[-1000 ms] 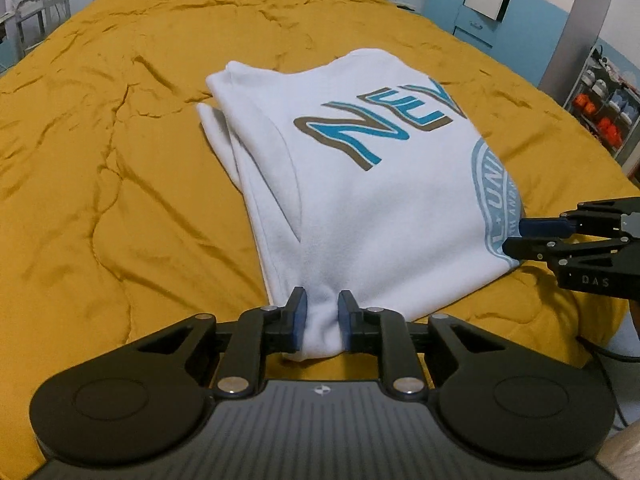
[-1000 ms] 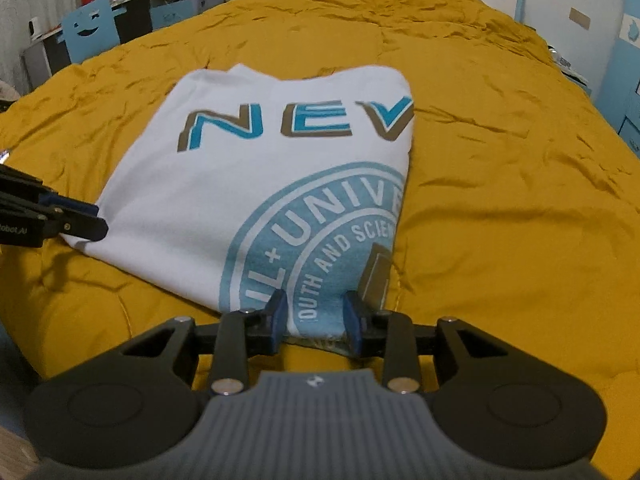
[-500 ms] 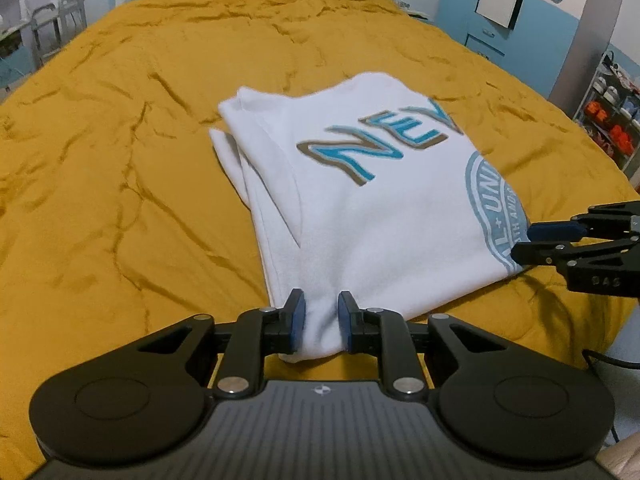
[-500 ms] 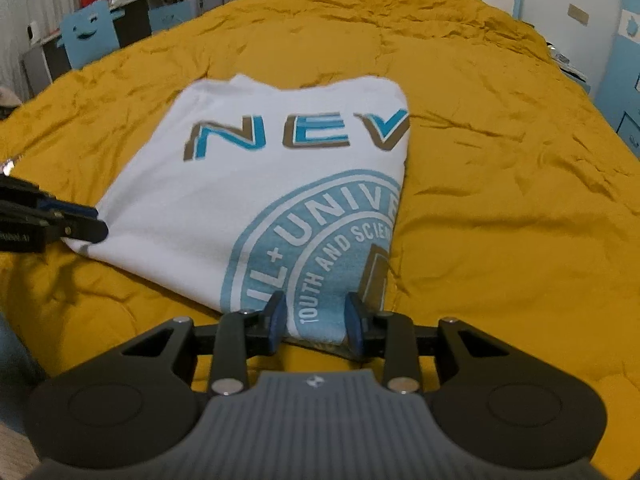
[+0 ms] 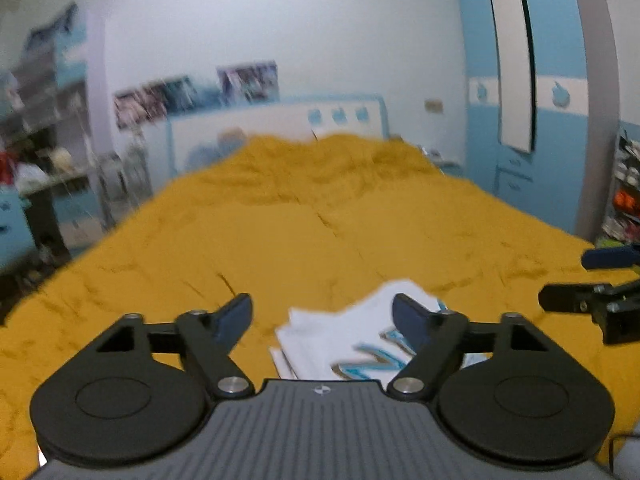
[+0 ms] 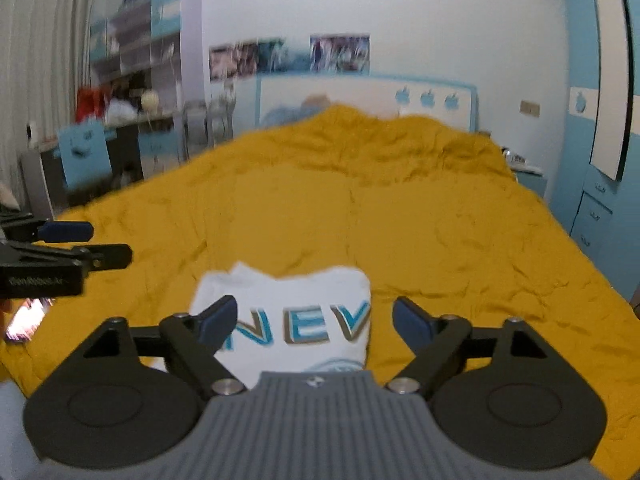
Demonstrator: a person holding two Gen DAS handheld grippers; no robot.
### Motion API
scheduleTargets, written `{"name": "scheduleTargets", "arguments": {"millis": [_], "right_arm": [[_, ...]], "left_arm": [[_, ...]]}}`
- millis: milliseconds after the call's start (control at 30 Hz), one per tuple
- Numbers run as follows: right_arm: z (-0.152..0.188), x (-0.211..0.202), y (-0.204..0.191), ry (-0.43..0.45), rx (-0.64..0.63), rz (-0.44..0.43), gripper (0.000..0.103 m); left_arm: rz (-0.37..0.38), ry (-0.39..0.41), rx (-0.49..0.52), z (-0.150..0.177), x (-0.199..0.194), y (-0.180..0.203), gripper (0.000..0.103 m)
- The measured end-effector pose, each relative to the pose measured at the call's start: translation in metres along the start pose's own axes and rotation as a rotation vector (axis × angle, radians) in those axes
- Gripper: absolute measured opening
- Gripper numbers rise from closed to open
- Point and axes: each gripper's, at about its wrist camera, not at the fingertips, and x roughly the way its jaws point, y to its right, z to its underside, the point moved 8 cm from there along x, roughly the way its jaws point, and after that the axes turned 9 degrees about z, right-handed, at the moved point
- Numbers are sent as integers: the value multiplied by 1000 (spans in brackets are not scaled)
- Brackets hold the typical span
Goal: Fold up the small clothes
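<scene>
A folded white T-shirt (image 6: 288, 300) with blue and brown "NEV" lettering lies on the mustard bedspread (image 6: 400, 220). It also shows in the left wrist view (image 5: 340, 336), low and partly behind my fingers. My left gripper (image 5: 324, 312) is open and empty, raised above the shirt's near edge. My right gripper (image 6: 316, 316) is open and empty, raised above the shirt. Each gripper appears at the edge of the other's view: the right one (image 5: 592, 280) and the left one (image 6: 80, 246). Both views are blurred.
The bed has a white and blue headboard (image 6: 360, 96) at the far end. A desk with shelves (image 6: 132, 116) stands left of the bed. A blue wardrobe (image 5: 520, 100) stands to the right.
Both grippers have let go of the shirt's near edge, opened wide and lifted, tilting up so the far wall shows. The shirt stays folded on the bed.
</scene>
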Motion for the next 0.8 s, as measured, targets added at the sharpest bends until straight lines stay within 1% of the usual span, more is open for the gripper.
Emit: {"name": "scheduleTargets", "arguments": {"millis": [33,133,200,267,300,367,467,567,633,700,800], "right_arm": [[-2,-8,-2,17,13,1,81],[-4,-29,-8,67,37,15,81],[-1,-40,-12,97,53,27,82],[8,-49,-15,94,76,62,82],[13,-51,-16,91,84,63,82],[24,-55,-21,73,88,58,82],[41,-55,-29,36,58,68,82],[57,-48,-31,-17,42,96,82],[69,-41,-31,-67,55,94,82],[80,-34,-32,-113,80,94,82],[92,-28,-32,-141,81,97,82]], "left_arm": [[-17,14,6,-1,-6,3,103],[-47,21,3,3,-18,11,103],[-63,28,-35,9,-23,10,103],[-81,28,-90,15,-24,5,103],[-85,20,-108,19,-24,2,103],[-92,-15,-135,29,-22,-1,103],[-110,-73,-171,46,-16,-7,103],[-124,-137,-150,62,-13,-4,103],[-121,-181,-132,72,-10,1,103],[-113,-207,-131,82,-8,8,103],[-98,-242,-147,93,-8,12,103]]}}
